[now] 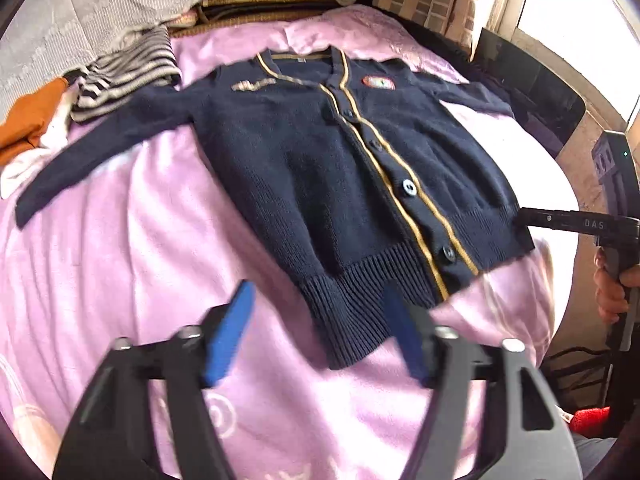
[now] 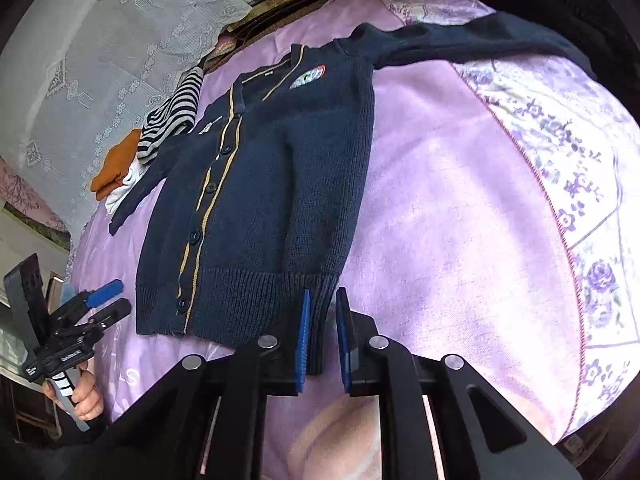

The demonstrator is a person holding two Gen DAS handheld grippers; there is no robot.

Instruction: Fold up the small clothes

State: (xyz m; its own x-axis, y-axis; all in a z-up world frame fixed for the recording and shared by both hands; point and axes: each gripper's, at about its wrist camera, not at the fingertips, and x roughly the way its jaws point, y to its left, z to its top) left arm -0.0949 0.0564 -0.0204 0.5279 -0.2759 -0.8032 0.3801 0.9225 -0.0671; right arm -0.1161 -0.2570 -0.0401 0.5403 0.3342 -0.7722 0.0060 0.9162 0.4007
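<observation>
Across the pink bed cover (image 1: 120, 248) a navy cardigan (image 1: 320, 152) lies flat, buttoned, sleeves spread toward 9 and 2 o'clock. At 6 o'clock, the left tongs (image 1: 320, 320) hang spread wide over its ribbed hem corner. The right tongs (image 2: 324, 312) pinch the hem's other corner. A striped garment (image 1: 128, 72) and an orange one (image 1: 32, 120) sit at 10 o'clock.

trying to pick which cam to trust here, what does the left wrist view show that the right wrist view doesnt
Only the left wrist view: the left gripper from behind, fingers wide apart over the hem's left corner, and a bright window at upper right.

Only the right wrist view: the right gripper with its fingers either side of the hem's right corner, and the floral quilt border.

Both: the navy cardigan spread flat on the pink blanket, with the striped top and orange garment beside it.
</observation>
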